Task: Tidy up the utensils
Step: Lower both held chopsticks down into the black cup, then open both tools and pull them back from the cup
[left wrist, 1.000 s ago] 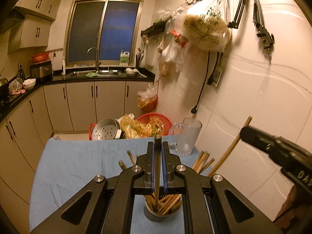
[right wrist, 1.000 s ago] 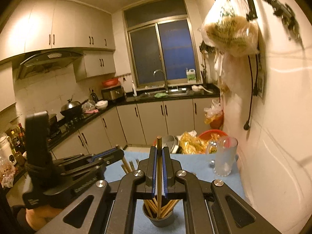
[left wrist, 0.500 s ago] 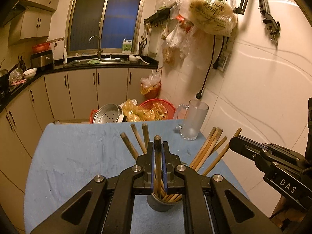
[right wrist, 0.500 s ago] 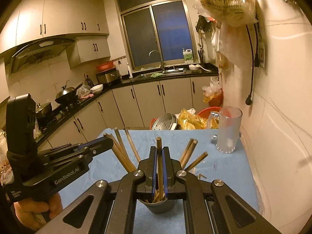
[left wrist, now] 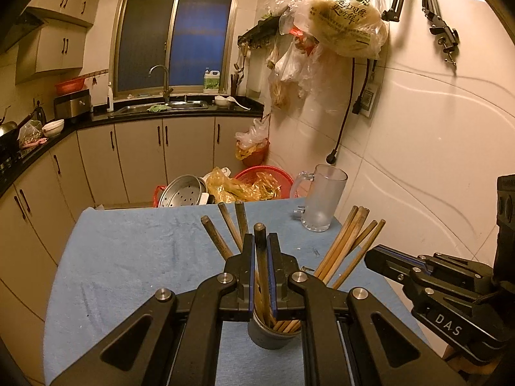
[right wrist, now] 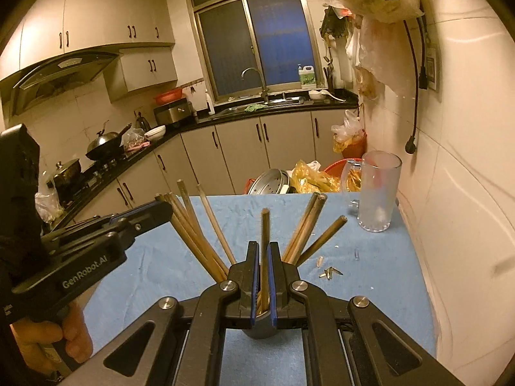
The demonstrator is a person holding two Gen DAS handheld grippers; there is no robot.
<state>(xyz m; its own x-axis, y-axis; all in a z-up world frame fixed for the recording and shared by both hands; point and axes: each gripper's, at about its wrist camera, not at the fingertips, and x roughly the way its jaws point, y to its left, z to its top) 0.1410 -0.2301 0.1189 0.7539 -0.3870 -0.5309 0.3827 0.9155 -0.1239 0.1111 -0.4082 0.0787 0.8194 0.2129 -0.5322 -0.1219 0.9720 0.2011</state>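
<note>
A small grey cup (left wrist: 273,334) full of wooden chopsticks (left wrist: 341,247) stands on the blue table cloth (left wrist: 135,257). My left gripper (left wrist: 260,241) is shut on one dark chopstick (left wrist: 261,257) that stands upright, its lower end in the cup. My right gripper (right wrist: 263,251) is shut on another chopstick (right wrist: 265,234), also upright, its lower end in the same cup (right wrist: 262,321). Each gripper shows from the side in the other's view: the right one (left wrist: 373,259) and the left one (right wrist: 162,207).
A frosted glass mug (left wrist: 322,199) stands at the far right of the table by the white wall. Small scraps (right wrist: 330,271) lie on the cloth. Behind the table are a steamer pan (left wrist: 183,191) and a red basket (left wrist: 267,180). Cabinets line the left.
Both grippers have come down with their chopsticks towards the cup. The chopsticks' lower ends now reach into it among the others.
</note>
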